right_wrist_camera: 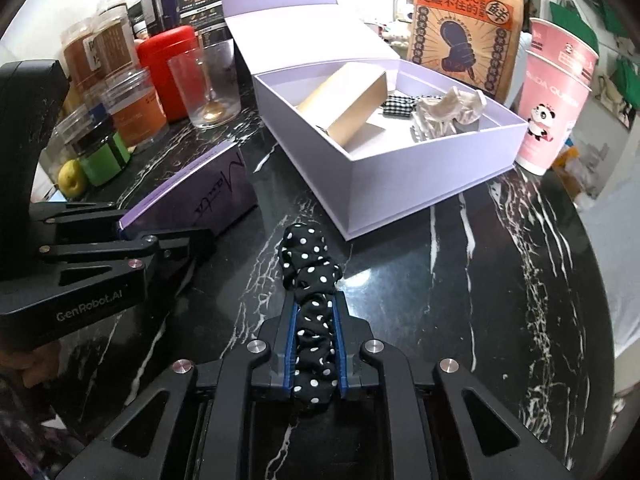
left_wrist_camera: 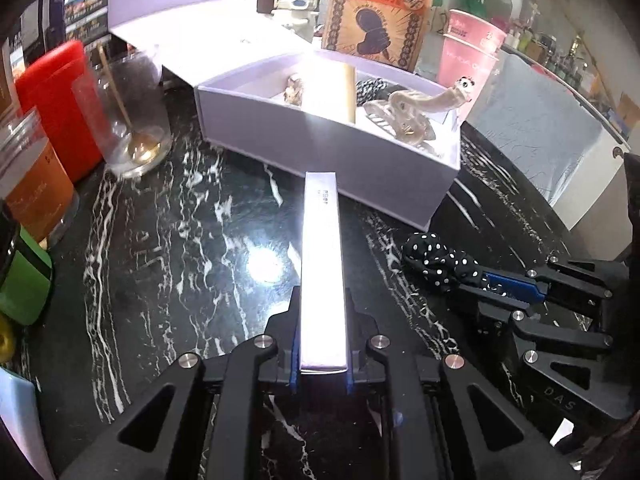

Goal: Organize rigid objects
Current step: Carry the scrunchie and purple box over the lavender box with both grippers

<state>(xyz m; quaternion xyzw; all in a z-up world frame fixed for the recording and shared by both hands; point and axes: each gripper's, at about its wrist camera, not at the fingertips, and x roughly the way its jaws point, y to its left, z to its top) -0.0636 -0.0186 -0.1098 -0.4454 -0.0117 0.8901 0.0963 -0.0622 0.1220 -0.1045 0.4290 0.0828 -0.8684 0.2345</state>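
Glossy lilac cardboard, a flat slim box [left_wrist_camera: 322, 264], sits clamped in my left gripper [left_wrist_camera: 323, 336]; my right gripper [right_wrist_camera: 316, 344] pinches a soft polka-dot scrunchie [right_wrist_camera: 310, 280] over veined black marble [right_wrist_camera: 460, 280].

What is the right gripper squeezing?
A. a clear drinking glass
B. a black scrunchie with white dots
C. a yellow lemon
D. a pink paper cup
B: the right gripper has its blue-edged fingers shut on the black fabric scrunchie with white dots over the dark marble table.
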